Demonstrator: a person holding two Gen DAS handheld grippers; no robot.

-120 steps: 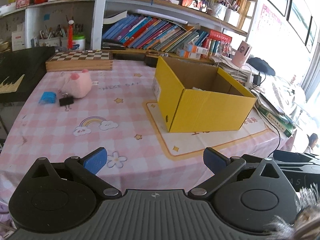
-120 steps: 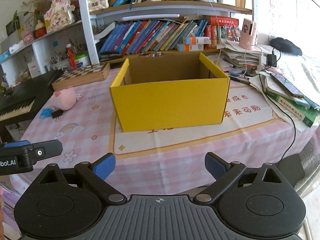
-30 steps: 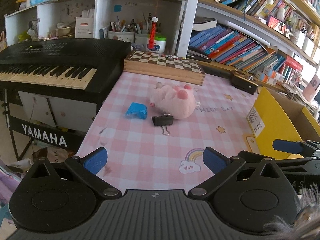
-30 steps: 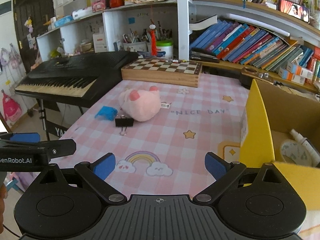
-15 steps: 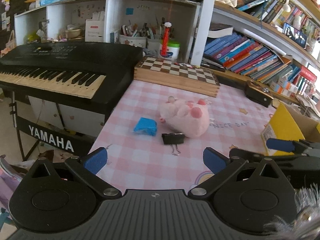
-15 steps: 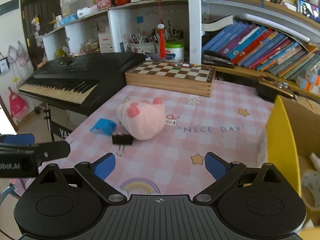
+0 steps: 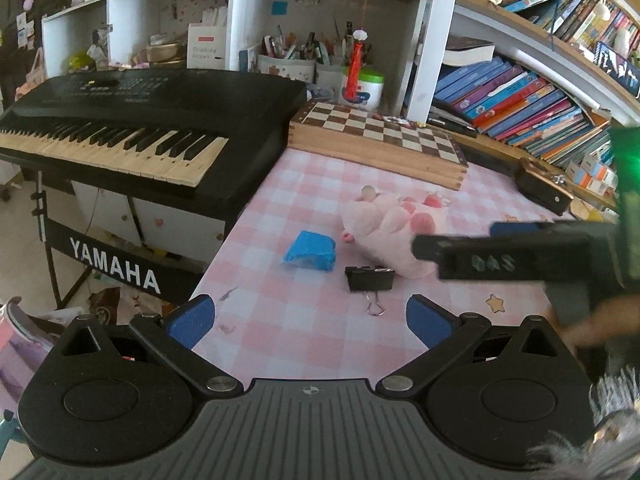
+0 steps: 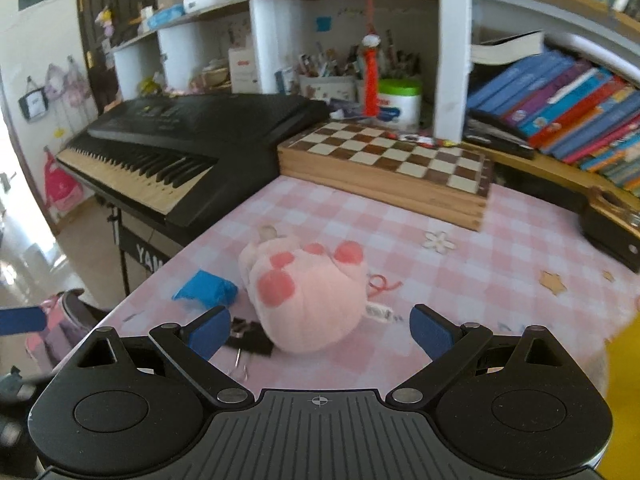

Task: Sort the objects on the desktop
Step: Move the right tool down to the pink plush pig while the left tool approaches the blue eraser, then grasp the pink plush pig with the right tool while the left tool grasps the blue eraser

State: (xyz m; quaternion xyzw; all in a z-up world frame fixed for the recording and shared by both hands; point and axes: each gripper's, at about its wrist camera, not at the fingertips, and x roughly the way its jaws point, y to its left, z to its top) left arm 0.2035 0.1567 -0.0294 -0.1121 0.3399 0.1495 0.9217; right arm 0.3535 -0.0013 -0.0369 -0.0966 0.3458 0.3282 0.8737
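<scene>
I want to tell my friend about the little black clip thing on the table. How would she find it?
Find the big black keyboard, then look at the pink checked tablecloth beside it. Near that edge lie a pink plush toy, a blue packet and the binder clip. The clip is the only small black one, with silver wire handles.

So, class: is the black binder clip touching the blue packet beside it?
Apart. The left wrist view shows a strip of pink checked cloth between the binder clip and the blue packet.

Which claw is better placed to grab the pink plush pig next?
Right. The right claw is open with the plush pig centred just ahead of it; the left claw faces the binder clip instead.
</scene>
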